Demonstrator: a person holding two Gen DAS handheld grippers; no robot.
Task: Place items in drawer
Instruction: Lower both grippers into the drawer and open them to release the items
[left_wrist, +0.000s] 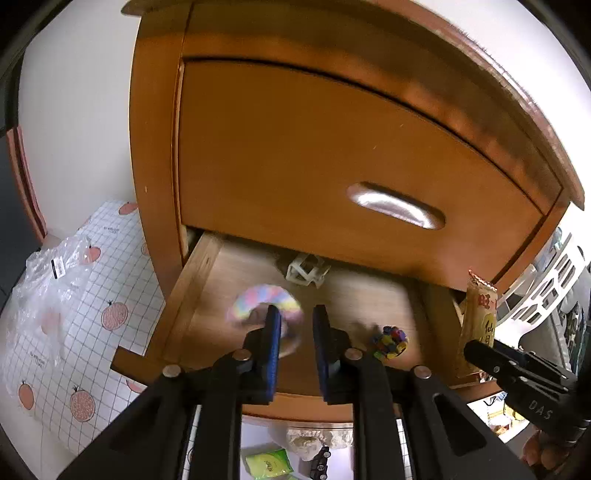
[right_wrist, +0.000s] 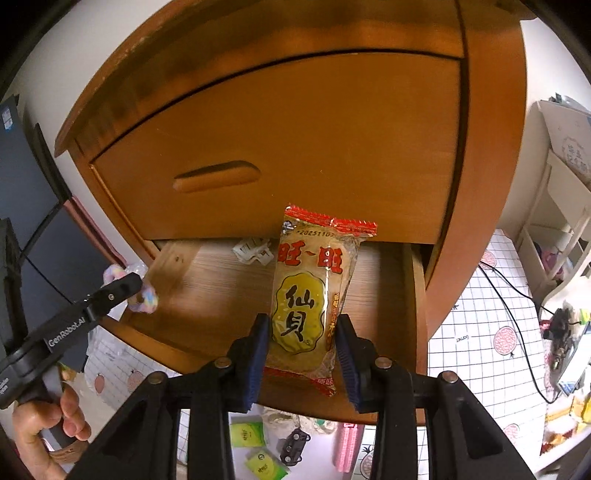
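At the centre of the right wrist view, the right gripper (right_wrist: 301, 343) clamps a snack packet (right_wrist: 312, 295) between its blue pads, low on the packet's sides. The wrapper reads "旺~旺" in red and "仙貝" in black on a yellow oval, with "20251102" printed near the red crimped top. Its long axis runs up the frame, top edge toward the closed upper drawer front (right_wrist: 280, 147), above the open drawer (right_wrist: 207, 291). At the left edge, the other tool's arm reads "GenRobot.AI".

In the left wrist view, the left gripper (left_wrist: 295, 332) stands slightly apart with nothing pressed between its pads; a blurred pastel ring (left_wrist: 255, 299) lies by its left pad, in the drawer. A white clip (left_wrist: 304, 271) and a multicoloured ball (left_wrist: 389, 341) rest on the drawer floor.
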